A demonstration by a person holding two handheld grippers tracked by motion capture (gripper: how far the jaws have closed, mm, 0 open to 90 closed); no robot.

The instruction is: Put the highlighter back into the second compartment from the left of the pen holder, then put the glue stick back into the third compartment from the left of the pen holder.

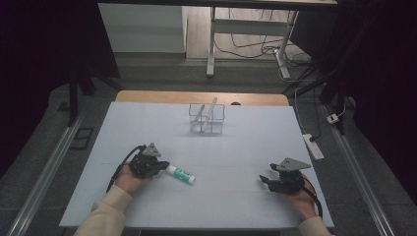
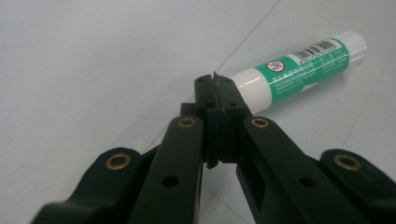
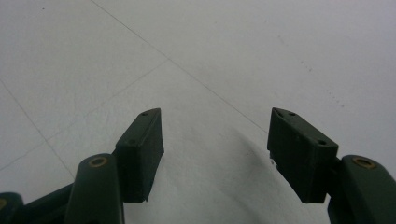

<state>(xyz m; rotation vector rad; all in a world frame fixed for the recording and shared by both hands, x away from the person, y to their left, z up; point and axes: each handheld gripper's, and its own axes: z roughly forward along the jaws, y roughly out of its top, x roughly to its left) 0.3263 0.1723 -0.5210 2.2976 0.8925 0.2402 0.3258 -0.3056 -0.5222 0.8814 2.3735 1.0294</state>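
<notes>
A glue stick (image 1: 181, 173) with a green label and white ends lies on the white table top (image 1: 246, 142), left of the middle. My left gripper (image 1: 164, 166) is at its left end. In the left gripper view the jaws are pressed together with nothing between them (image 2: 215, 81). The glue stick (image 2: 299, 74) lies just beyond and to the right of the tips, with its near end hidden behind the right fingertip. My right gripper (image 1: 265, 182) rests at the right front of the table. Its jaws stand wide apart over bare table (image 3: 215, 135).
A clear plastic box (image 1: 207, 118) with a few pale sticks leaning in it stands at the back middle of the table. A wooden edge (image 1: 201, 97) runs behind the white top. On the floor to the right are a power strip (image 1: 313, 146) and cables.
</notes>
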